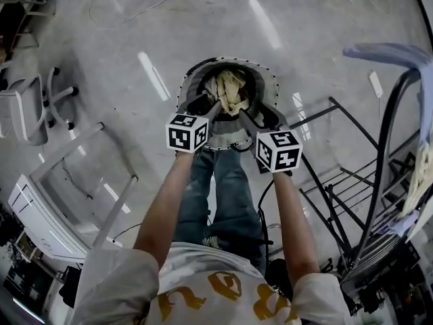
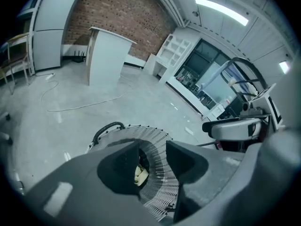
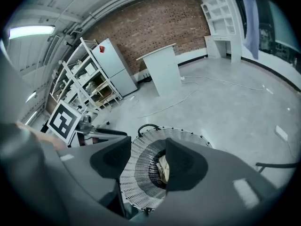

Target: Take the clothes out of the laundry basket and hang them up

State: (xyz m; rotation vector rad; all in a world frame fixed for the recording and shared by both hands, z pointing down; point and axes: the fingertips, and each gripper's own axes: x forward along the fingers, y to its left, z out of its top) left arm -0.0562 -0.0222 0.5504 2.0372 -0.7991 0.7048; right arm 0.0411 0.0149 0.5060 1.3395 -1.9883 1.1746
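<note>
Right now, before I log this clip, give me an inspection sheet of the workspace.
Surface: bare grey floor; no table in use.
Job's things: laundry basket on the floor with cream clothes inside; black clothes rack at the right, pale cloth at its top.
Clutter: nothing seen beside the basket.
Grippers: left gripper and right gripper both open and empty, above the basket.
Cables: thin cable lying on the floor beyond the basket.
Surroundings: brick wall, white counter, office chair.
</note>
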